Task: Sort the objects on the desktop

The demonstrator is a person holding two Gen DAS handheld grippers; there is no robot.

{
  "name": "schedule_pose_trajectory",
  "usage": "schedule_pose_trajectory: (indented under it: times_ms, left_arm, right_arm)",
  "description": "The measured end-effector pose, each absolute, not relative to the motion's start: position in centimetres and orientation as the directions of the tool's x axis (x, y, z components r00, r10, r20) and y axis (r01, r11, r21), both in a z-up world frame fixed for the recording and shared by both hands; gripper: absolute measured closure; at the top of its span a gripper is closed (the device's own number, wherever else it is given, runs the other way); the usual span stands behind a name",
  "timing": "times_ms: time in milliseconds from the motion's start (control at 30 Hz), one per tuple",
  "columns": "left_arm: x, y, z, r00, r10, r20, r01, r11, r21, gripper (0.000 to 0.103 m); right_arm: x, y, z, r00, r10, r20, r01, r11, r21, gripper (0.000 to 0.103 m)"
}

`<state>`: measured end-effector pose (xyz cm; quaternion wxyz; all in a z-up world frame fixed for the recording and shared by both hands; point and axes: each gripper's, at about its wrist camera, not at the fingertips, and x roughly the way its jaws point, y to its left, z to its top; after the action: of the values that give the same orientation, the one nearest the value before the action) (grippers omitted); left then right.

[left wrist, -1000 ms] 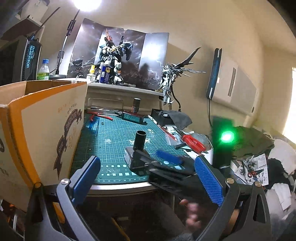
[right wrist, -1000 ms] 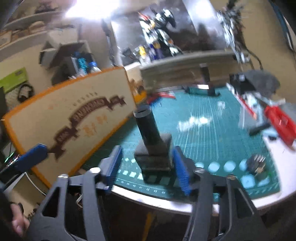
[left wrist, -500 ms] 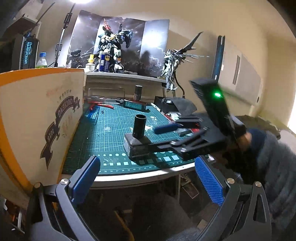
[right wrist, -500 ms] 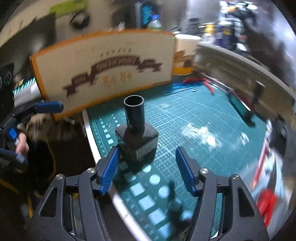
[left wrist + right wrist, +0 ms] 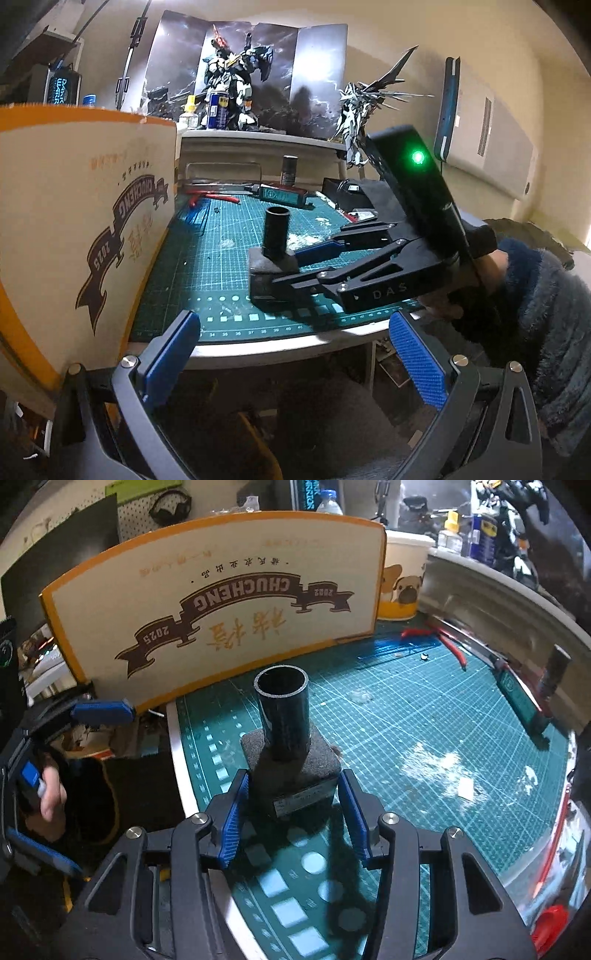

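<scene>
A black tube stuck upright in a dark foam block [image 5: 291, 771] stands near the front edge of the green cutting mat [image 5: 424, 716]; it also shows in the left wrist view [image 5: 271, 258]. My right gripper [image 5: 293, 818] is open, its blue pads on either side of the block's base, close to it; whether they touch it I cannot tell. It shows in the left wrist view [image 5: 295, 271] reaching in from the right. My left gripper [image 5: 291, 354] is open and empty, held off the desk's front edge, below the mat.
A tall cardboard box [image 5: 85, 221] with orange edges stands along the mat's left side [image 5: 229, 602]. Red cutters [image 5: 447, 642], a green flat tool [image 5: 521, 698] and a small dark bottle [image 5: 554, 668] lie at the back. A shelf with robot models [image 5: 232, 85] is behind.
My right gripper has swung around and moved in until its pads flank the foam block. My left gripper has drawn back a little from the desk.
</scene>
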<state>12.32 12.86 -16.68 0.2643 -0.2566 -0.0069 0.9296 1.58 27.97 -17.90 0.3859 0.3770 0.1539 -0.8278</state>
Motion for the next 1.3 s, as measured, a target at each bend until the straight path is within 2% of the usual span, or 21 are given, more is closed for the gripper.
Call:
schedule_pose_trajectory:
  times_ms: [233,300,400,433,467,500,633,767,833,1000,1167,1300]
  left_arm:
    - [12.4,13.1,-16.6,-0.764,0.459,-0.453,-0.459,-0.881,-0.119,0.0]
    - [12.5,13.5,-16.5,-0.775,0.46,-0.432,-0.46,-0.881,-0.114,0.0]
    - [12.9,14.3,-16.6,-0.803,0.447,-0.394,-0.454,-0.887,-0.08,0.0]
    - [13.0,14.6,-16.6,-0.813,0.439,-0.382,-0.449,-0.891,-0.067,0.0]
    - [12.8,14.7,-16.7,-0.82,0.433,-0.374,-0.443,-0.894,-0.063,0.0]
    - [12.5,14.8,-16.8,-0.827,0.427,-0.366,-0.436,-0.898,-0.062,0.0]
    - [10.4,15.4,-17.3,-0.859,0.391,-0.33,-0.391,-0.918,-0.07,0.0]
    - [8.3,16.2,-18.2,-0.863,0.374,-0.34,-0.371,-0.925,-0.075,0.0]
    - [7.6,16.4,-18.6,-0.864,0.367,-0.344,-0.364,-0.928,-0.077,0.003]
    - [6.9,17.3,-19.1,-0.853,0.372,-0.366,-0.38,-0.924,-0.054,0.027]
    - [6.5,17.6,-19.8,-0.839,0.372,-0.396,-0.377,-0.924,-0.068,0.033]
    - [6.0,17.5,-20.3,-0.84,0.351,-0.414,-0.358,-0.931,-0.063,0.046]
  right_arm:
    - [1.9,27.5,-17.6,-0.419,-0.527,-0.74,0.761,-0.648,0.03,0.056]
    - [2.5,28.2,-17.2,-0.441,-0.522,-0.73,0.744,-0.668,0.028,0.046]
    - [3.6,30.3,-16.3,-0.493,-0.505,-0.709,0.695,-0.718,0.028,0.046]
    - [4.0,31.3,-16.0,-0.512,-0.501,-0.698,0.677,-0.736,0.032,0.042]
    - [4.4,32.1,-15.7,-0.535,-0.494,-0.685,0.655,-0.755,0.033,0.033]
    - [4.9,33.2,-15.3,-0.572,-0.476,-0.668,0.619,-0.785,0.029,0.03]
    - [6.9,37.6,-14.4,-0.695,-0.387,-0.606,0.458,-0.888,0.041,0.03]
    - [8.9,40.8,-14.3,-0.76,-0.35,-0.548,0.347,-0.931,0.113,0.03]
    - [9.6,41.5,-14.5,-0.777,-0.32,-0.541,0.307,-0.944,0.118,0.03]
    - [10.6,41.8,-15.0,-0.803,-0.258,-0.537,0.226,-0.966,0.126,0.03]
    - [11.3,42.0,-15.2,-0.804,-0.266,-0.531,0.215,-0.964,0.157,0.03]
    - [11.8,41.7,-15.1,-0.805,-0.273,-0.527,0.224,-0.962,0.157,0.03]
